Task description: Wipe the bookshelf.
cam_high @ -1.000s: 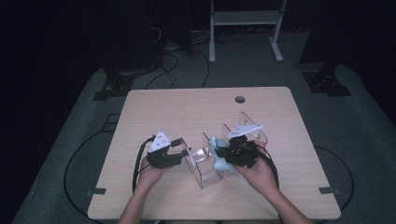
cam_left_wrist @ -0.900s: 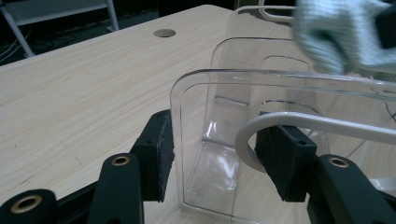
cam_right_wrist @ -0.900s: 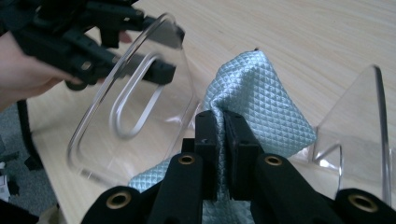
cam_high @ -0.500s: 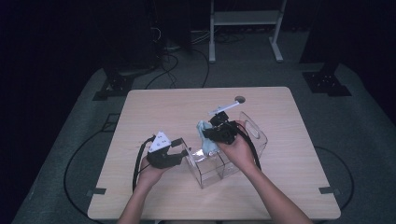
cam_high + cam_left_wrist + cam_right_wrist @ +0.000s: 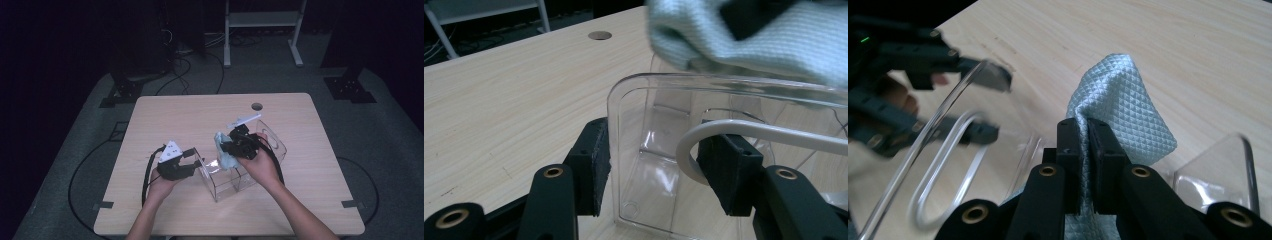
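Your right gripper, fingers clamped on the cloth, swung it over the clear box; your left gripper gripped its wall, ready for wiping.

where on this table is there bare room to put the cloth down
The table is bare across its far half up to the round hole, along its left edge, and at the near right corner. It is crowded at the near middle, where the left gripper grips the clear container and the right gripper holds the cloth.
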The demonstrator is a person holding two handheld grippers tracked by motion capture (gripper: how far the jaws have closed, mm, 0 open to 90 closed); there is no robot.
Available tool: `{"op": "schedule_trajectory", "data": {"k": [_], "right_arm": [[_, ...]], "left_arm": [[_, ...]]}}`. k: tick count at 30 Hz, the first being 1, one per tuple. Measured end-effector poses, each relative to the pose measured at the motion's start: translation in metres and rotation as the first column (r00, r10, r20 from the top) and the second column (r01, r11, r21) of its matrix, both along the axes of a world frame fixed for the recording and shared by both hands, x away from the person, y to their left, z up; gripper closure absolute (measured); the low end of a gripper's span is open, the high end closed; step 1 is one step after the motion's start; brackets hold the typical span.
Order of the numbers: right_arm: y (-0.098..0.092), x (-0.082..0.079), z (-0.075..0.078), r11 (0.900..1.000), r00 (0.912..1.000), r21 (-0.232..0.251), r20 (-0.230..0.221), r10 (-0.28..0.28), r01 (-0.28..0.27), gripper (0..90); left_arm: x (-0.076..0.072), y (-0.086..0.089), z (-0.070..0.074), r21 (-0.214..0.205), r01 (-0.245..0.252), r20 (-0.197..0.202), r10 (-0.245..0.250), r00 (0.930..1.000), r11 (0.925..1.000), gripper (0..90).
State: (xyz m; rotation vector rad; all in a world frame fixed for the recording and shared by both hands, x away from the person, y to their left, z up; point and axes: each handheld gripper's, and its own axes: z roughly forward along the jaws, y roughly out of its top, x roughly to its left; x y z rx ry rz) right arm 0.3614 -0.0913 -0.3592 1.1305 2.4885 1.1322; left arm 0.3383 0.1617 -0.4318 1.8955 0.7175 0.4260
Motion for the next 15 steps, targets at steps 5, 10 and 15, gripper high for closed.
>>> {"op": "schedule_trajectory", "data": {"k": [5,10,15], "right_arm": [[-0.017,-0.027,-0.002,0.9996,0.9998,0.018,0.006,0.021,-0.021,84.2],[-0.033,-0.05,-0.005,0.9987,0.9994,0.039,0.001,0.034,-0.034,84.2],[-0.033,-0.053,-0.006,0.999,0.9995,0.034,0.011,0.03,-0.03,84.1]], "left_arm": [[-0.001,0.0,0.0,0.002,-0.003,-0.003,0.003,1.0,1.0,47.2],[-0.001,0.0,0.0,0.0,-0.004,-0.005,0.004,1.0,1.0,47.2],[-0.001,0.0,0.0,0.009,-0.008,0.0,0.008,1.0,0.9999,47.2]]}}
